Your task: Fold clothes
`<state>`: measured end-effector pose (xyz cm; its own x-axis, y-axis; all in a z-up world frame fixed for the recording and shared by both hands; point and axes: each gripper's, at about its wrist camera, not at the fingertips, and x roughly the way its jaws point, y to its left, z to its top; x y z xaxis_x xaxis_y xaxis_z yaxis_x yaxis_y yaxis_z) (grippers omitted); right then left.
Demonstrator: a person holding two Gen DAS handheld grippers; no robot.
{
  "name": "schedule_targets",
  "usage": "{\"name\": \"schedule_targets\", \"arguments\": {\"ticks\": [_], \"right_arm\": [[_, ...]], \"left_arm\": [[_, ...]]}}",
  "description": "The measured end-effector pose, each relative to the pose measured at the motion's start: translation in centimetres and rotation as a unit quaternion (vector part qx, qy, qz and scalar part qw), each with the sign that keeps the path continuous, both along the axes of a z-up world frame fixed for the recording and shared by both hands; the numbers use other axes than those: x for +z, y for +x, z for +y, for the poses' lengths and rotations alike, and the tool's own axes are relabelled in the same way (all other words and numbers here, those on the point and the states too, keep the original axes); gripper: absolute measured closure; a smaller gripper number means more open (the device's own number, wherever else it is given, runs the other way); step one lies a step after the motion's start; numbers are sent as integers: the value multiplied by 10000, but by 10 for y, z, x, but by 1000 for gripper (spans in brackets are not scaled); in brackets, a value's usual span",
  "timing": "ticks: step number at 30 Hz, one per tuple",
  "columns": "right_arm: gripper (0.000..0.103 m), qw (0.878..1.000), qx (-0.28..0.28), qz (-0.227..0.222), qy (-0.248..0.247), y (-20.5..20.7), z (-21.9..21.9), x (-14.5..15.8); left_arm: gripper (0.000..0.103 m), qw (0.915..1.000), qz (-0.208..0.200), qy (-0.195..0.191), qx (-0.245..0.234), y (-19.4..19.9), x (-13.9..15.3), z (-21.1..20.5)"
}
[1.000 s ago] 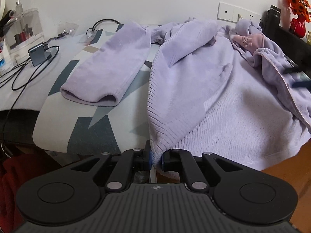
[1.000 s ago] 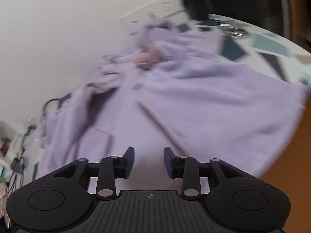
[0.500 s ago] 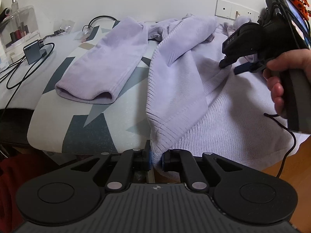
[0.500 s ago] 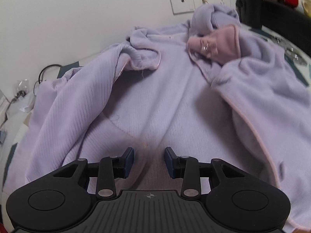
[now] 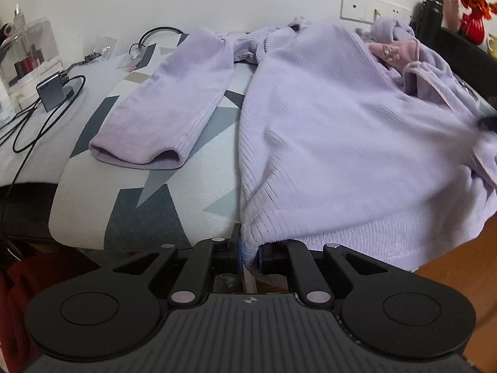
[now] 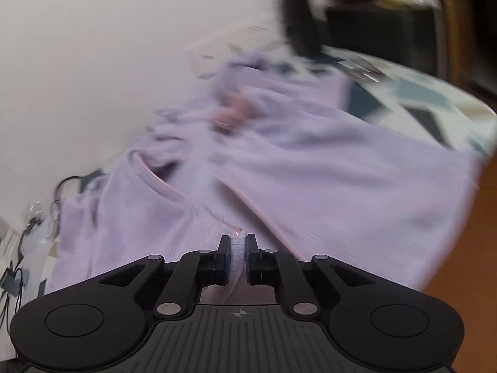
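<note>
A lilac ribbed cardigan (image 5: 335, 118) lies spread on the patterned table (image 5: 161, 192), one sleeve (image 5: 174, 99) stretched out to the left. My left gripper (image 5: 248, 253) is shut on the cardigan's hem corner at the table's front edge. My right gripper (image 6: 237, 253) is shut on the pink-trimmed front edge of the cardigan (image 6: 310, 168); that view is blurred by motion. A dark blur at the right edge of the left wrist view may be the right gripper.
A charger with black cables (image 5: 52, 93) and a clear plastic organiser (image 5: 28, 49) sit at the left. A pink cloth piece (image 5: 394, 49) lies by the collar. A wall socket (image 5: 366, 9), black box (image 5: 447, 34) and red vase with flowers (image 5: 472, 21) stand at the back right.
My right gripper has shut on the cardigan's front edge and is moving fast with it, pulling the panel across. It has left the middle of the left wrist view. The left gripper stays clamped.
</note>
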<state>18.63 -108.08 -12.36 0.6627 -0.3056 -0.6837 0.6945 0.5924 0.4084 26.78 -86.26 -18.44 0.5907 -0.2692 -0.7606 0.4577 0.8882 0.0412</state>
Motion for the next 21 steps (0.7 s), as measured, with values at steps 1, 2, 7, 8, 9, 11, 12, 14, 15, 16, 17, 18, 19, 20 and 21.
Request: {"name": "schedule_targets", "arguments": {"ticks": [1, 2, 7, 8, 9, 11, 12, 14, 15, 16, 17, 18, 19, 20, 21], "right_arm": [[95, 9998, -93, 107, 155, -19, 0, -5], [95, 9991, -185, 215, 309, -37, -1, -9], [95, 9943, -168, 578, 875, -77, 3, -41], [95, 9934, -135, 533, 1007, -78, 2, -43], [95, 9938, -149, 414, 1024, -80, 3, -42], [95, 9964, -142, 161, 820, -85, 4, -34], [95, 9977, -144, 40, 667, -86, 4, -30], [95, 9995, -160, -29, 274, -89, 4, -23], [95, 9992, -250, 132, 277, -87, 1, -27], [95, 9986, -340, 293, 280, -86, -2, -31], [95, 9976, -430, 454, 287, -85, -5, -36], [95, 9957, -487, 642, 451, -83, -10, -46], [95, 9943, -463, 788, 552, -81, -12, -54], [95, 9934, -403, 884, 608, -77, -13, -60], [95, 9924, -343, 980, 665, -73, -14, -67]], "left_arm": [[93, 10000, -22, 49, -45, -1, 0, -1], [94, 9999, -47, 100, -94, -3, -1, -2], [94, 9987, -348, 274, -266, -16, 4, -4], [94, 9983, -459, 233, -263, -22, 8, -2], [95, 9979, -571, 192, -259, -29, 13, 0], [95, 9965, -793, 110, -252, -43, 21, 5], [95, 9959, -863, 65, -265, -49, 25, 7], [95, 9971, -668, 80, -368, -53, 19, 2], [95, 9976, -535, 121, -418, -53, 14, -2], [95, 9980, -401, 163, -469, -53, 10, -6], [95, 9981, -267, 204, -519, -52, 5, -10], [95, 9980, -149, 249, -559, -52, 1, -13], [95, 9979, -71, 302, -576, -50, -1, -14], [94, 9976, 6, 356, -593, -48, -2, -16], [93, 9973, 84, 410, -609, -45, -4, -18]]}}
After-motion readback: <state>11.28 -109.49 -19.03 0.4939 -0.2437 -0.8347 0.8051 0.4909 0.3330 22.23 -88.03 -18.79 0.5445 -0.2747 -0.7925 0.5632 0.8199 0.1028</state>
